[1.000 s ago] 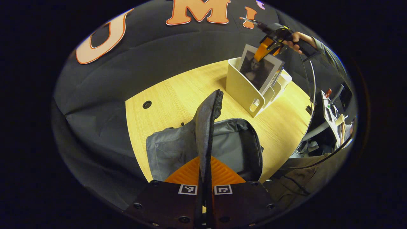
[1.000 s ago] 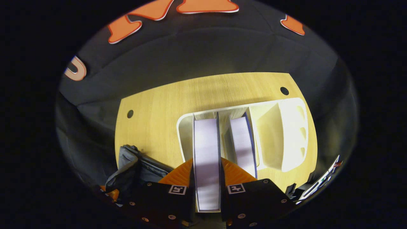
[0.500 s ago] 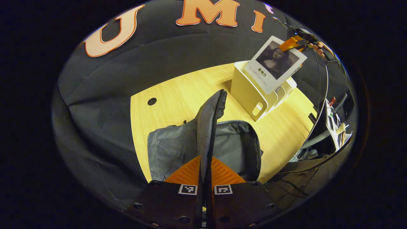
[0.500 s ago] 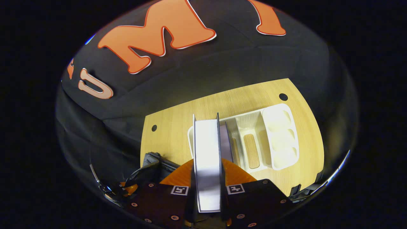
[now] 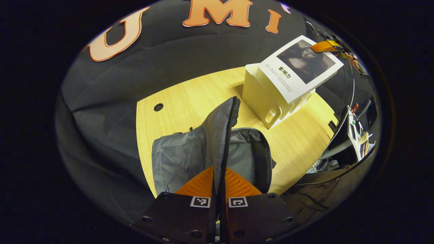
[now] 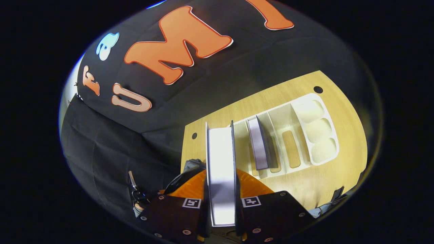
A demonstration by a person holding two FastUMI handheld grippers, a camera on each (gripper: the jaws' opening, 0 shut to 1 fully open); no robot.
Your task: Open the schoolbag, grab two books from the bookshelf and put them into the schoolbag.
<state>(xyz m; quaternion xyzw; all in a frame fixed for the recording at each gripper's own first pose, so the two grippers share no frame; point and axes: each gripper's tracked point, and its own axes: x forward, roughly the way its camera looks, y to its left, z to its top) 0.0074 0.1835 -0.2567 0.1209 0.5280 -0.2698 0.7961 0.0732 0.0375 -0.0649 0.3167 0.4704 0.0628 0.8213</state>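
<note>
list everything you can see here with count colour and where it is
grey fabric schoolbag: 1, grey, near end of the table, main compartment open, flap held up
white book with a dark portrait cover: 1, white and dark, in the air above the bookshelf
second thin book: 1, pale edge, dark cover, standing in a bookshelf slot
cream plastic bookshelf: 1, cream, far right part of the table
light wooden table: 1, yellow wood, round cable holes
left hand-held gripper: 1, black with orange fingers, shut on the schoolbag flap
right hand-held gripper: 1, black with orange fingers, shut on the white book
hand: 1, behind the right hand-held gripper
</note>
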